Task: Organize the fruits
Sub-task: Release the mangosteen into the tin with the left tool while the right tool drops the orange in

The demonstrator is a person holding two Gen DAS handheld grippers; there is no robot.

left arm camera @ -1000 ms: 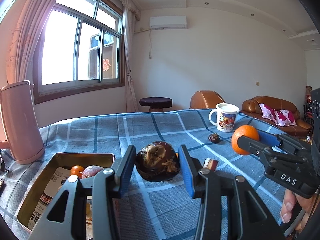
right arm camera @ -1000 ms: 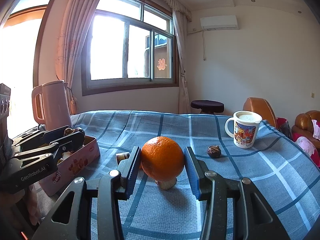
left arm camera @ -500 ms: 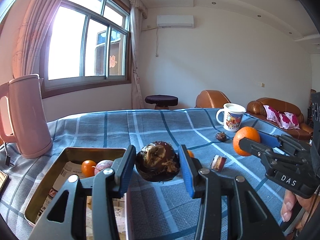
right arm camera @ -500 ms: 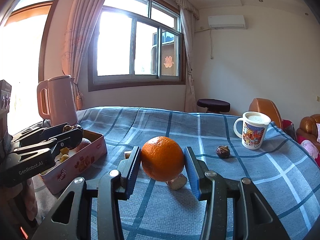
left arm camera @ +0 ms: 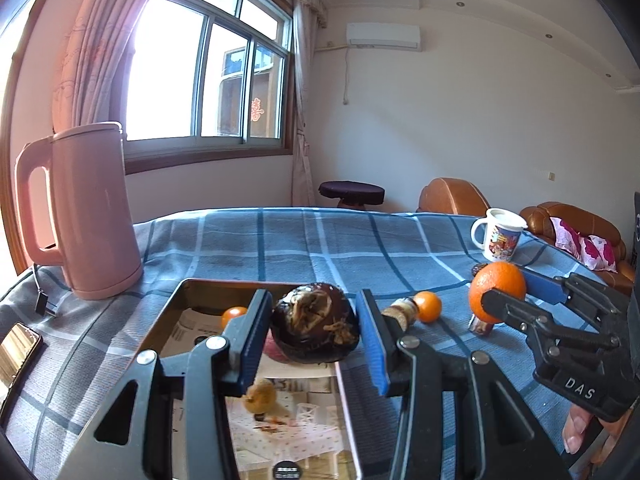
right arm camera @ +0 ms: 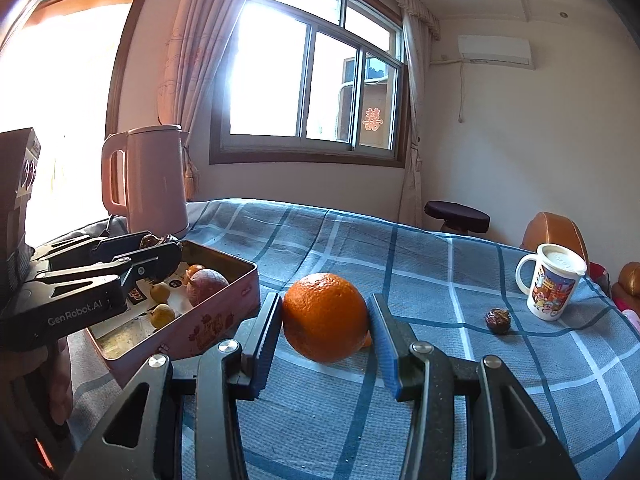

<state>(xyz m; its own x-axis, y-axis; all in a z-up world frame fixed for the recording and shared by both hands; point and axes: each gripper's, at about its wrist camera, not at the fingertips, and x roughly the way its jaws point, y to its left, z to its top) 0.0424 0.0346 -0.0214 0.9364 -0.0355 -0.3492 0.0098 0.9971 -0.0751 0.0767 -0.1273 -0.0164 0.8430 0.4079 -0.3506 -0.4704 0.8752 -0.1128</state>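
My left gripper [left arm camera: 314,330] is shut on a dark purple mangosteen [left arm camera: 314,326] and holds it above the open pink tin box [left arm camera: 168,320]. The box [right arm camera: 224,312] holds a small orange fruit [left arm camera: 234,315], a reddish round fruit [right arm camera: 207,285] and small yellow fruits [right arm camera: 162,314]. My right gripper [right arm camera: 325,326] is shut on a large orange [right arm camera: 325,316], held above the cloth to the right of the box. A small orange fruit [left arm camera: 427,306] and a dark small fruit [right arm camera: 498,320] lie on the checked cloth.
A pink kettle [left arm camera: 86,208] stands behind the box at the left. A printed white mug [right arm camera: 550,288] stands at the far right. A small wrapped item [left arm camera: 400,312] lies by the box. A phone [left arm camera: 16,350] lies at the left edge.
My left gripper has carried the mangosteen leftward to above the tin box. My right gripper with the orange has moved closer to the box.
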